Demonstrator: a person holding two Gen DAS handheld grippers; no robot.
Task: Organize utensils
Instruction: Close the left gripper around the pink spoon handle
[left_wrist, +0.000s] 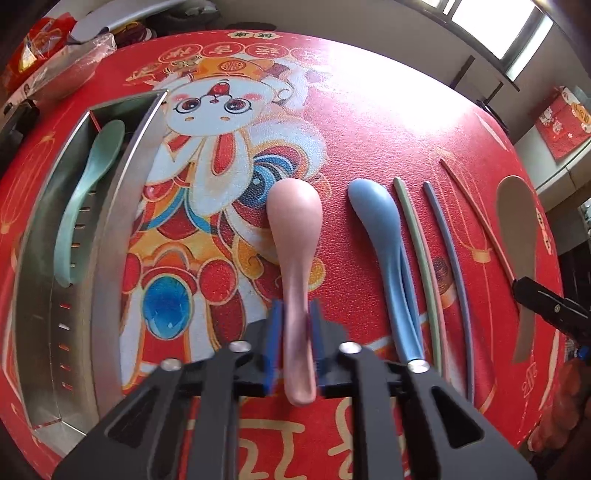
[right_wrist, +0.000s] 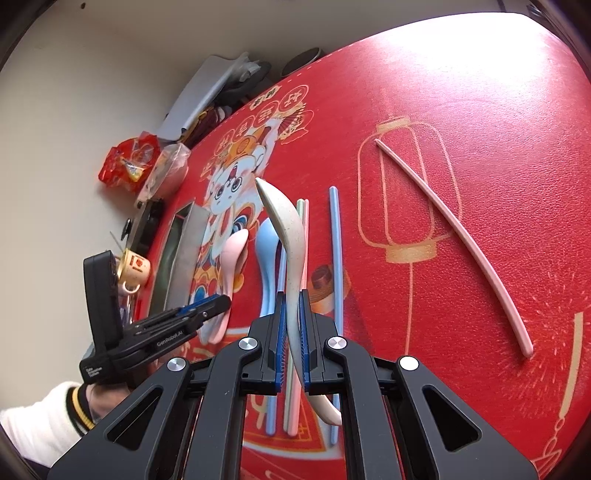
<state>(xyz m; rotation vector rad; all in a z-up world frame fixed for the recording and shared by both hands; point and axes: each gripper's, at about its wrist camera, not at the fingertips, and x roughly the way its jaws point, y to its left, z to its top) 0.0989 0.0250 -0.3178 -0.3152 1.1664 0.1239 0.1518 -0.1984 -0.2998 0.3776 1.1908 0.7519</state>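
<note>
My left gripper (left_wrist: 296, 317) is shut on the handle of a pink spoon (left_wrist: 293, 229), whose bowl points away over the red mat; the gripper also shows in the right wrist view (right_wrist: 218, 304). My right gripper (right_wrist: 292, 306) is shut on a beige spoon (right_wrist: 286, 236) and holds it above the mat; this spoon also shows in the left wrist view (left_wrist: 519, 236). A blue spoon (left_wrist: 384, 236) lies right of the pink one. Green (left_wrist: 417, 240), blue (left_wrist: 447, 243) and pink (right_wrist: 458, 240) chopsticks lie on the mat. A green spoon (left_wrist: 88, 192) lies in the steel tray (left_wrist: 110, 229) at the left.
The red mat (right_wrist: 443, 110) with a rabbit print covers the table. Snack bags (right_wrist: 127, 166), a grey object (right_wrist: 207, 96) and a small mug (right_wrist: 135, 267) stand along the far and left edges by the wall. A window is behind the table.
</note>
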